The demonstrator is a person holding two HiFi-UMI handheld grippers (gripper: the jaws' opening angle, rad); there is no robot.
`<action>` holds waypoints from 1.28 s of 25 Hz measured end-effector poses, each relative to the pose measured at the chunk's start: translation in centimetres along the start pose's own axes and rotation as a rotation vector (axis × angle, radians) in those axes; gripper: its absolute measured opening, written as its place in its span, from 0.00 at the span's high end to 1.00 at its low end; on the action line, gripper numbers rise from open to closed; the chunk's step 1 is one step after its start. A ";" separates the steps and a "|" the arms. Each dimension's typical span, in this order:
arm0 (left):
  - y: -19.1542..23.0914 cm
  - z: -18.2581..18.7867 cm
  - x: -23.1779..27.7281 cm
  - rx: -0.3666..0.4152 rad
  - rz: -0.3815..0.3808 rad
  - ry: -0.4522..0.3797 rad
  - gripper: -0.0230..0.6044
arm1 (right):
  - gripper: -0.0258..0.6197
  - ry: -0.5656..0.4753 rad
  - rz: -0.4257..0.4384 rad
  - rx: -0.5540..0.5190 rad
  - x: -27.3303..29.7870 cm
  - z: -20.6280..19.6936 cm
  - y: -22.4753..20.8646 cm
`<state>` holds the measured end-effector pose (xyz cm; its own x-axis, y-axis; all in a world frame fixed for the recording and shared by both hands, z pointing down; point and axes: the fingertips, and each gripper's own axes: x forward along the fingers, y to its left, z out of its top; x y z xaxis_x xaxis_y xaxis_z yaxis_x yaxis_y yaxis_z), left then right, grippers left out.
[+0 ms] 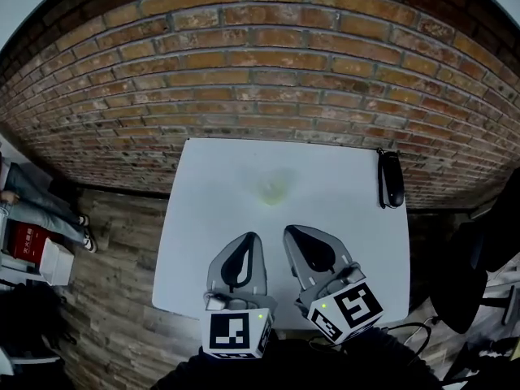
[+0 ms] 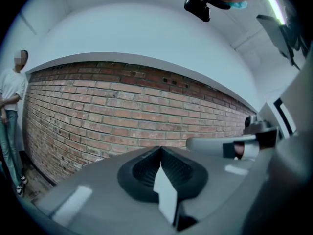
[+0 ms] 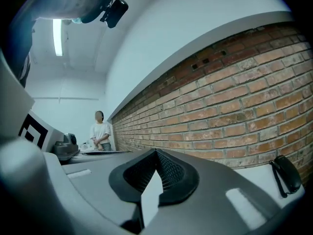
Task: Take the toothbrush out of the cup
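- At the far left of the head view a person [image 1: 36, 197] sits beside the table [image 1: 191, 250], well apart from the work and taking no part in it.
- The left gripper [image 1: 253, 236] hangs over the near part of the table with its jaws clenched together at the tip and nothing between them. It points away from the holder, toward the brick wall [image 1: 260, 71].
- Ahead of both grippers, near the middle of the table and toward its far edge, is a pale yellow-green smudge that I take for the cup [image 1: 272, 187]. It stands alone on bare white table, with open space around it for a reach from the near side.
- The toothbrush cannot be made out (the smudge is too faint and blurred), so which way it points and how its long axis runs cannot be told. I judge it to be in the cup, the task not yet begun.
- The right gripper [image 1: 291, 231] is just beside the left one, likewise squeezed shut and empty. Both are probably held side by side because neither has been committed to the reach yet, and one will need its jaws parted first.
- At the right edge of the table lies a long black object [image 1: 392, 177], well apart from the cup and no obstacle.
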<state>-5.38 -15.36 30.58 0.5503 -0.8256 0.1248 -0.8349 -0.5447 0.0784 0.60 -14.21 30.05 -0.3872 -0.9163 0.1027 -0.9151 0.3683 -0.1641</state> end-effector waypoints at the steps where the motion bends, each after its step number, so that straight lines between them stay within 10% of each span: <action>1: 0.2 -0.2 0.5 -0.002 0.003 0.008 0.95 | 0.96 0.007 0.002 0.006 0.5 -0.2 -0.3; 20: 2.7 -1.2 9.2 -0.004 0.100 0.048 0.95 | 0.96 0.095 0.087 0.091 7.2 -2.8 -6.9; 32: 4.0 -3.8 10.5 -0.059 0.022 0.105 0.95 | 0.96 0.130 -0.007 0.042 9.7 -4.5 -6.8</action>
<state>-2.96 -25.60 36.00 0.5311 -0.8155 0.2301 -0.8473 -0.5144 0.1323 2.59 -24.89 36.61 -0.3946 -0.8896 0.2299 -0.9134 0.3526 -0.2035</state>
